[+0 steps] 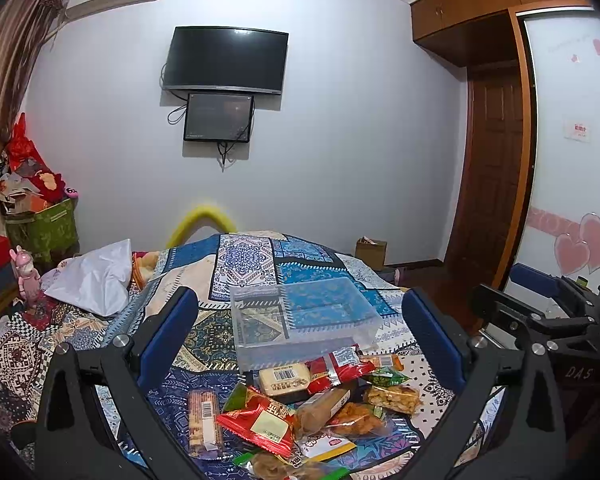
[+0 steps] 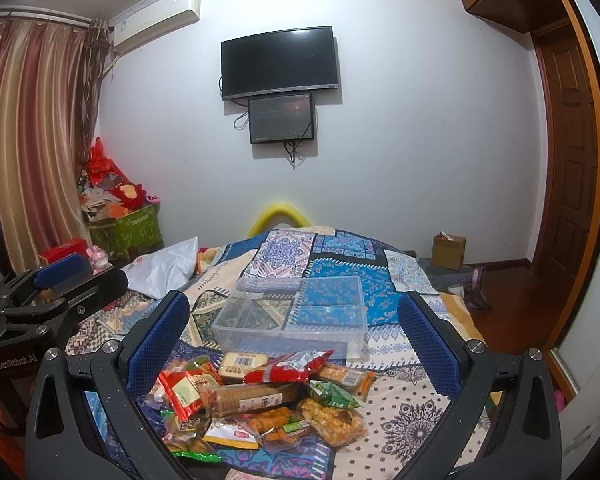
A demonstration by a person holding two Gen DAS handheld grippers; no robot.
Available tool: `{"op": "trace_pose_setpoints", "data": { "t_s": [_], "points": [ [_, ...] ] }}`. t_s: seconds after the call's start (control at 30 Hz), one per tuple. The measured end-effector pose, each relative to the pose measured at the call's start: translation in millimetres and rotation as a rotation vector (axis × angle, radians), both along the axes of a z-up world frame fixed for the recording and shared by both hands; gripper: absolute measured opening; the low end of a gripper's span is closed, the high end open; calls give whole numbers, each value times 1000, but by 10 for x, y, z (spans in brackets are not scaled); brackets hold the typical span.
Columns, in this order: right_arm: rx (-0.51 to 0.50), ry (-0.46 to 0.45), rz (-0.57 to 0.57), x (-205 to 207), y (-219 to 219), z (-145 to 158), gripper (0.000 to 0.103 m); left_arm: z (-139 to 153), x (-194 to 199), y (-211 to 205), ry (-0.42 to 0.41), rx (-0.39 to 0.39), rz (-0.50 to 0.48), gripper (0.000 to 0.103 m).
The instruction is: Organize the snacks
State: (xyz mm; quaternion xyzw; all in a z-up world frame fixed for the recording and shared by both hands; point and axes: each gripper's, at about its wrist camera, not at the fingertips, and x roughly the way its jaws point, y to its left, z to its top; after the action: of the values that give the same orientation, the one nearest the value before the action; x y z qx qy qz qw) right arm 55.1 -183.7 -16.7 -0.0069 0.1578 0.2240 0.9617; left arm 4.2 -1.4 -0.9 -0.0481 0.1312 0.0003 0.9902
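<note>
Left gripper hangs wide apart, holding nothing, above the snack pile on the patterned bedspread; the clear plastic box sits just behind the pile. Right gripper, likewise wide and unloaded, frames the same pile and box.

Wide-open left tongs frame a heap of wrapped snacks on the patchwork-quilted bed; a clear plastic box sits just beyond.

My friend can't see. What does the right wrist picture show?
A pile of wrapped snacks lies on a patterned bedspread between the open right gripper. Just beyond sits an empty clear plastic box; a television hangs on the wall.
</note>
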Motion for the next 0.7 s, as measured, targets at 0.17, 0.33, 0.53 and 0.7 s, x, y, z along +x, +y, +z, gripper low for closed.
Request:
{"op": "trace_pose_setpoints", "data": {
  "t_s": [0.17,0.33,0.53,0.7],
  "points": [
    [5,5,2,2,-8,0,103,1,0,2,-1,0,0,103],
    [2,5,2,4,-16,-3,103,0,0,-3,0,0,-1,103],
    [3,6,1,5,-16,-6,103,-4,0,-12,1,-2,-4,103],
    [2,11,1,22,-20,-27,103,-16,4,-27,6,-3,-5,103]
  ]
}}
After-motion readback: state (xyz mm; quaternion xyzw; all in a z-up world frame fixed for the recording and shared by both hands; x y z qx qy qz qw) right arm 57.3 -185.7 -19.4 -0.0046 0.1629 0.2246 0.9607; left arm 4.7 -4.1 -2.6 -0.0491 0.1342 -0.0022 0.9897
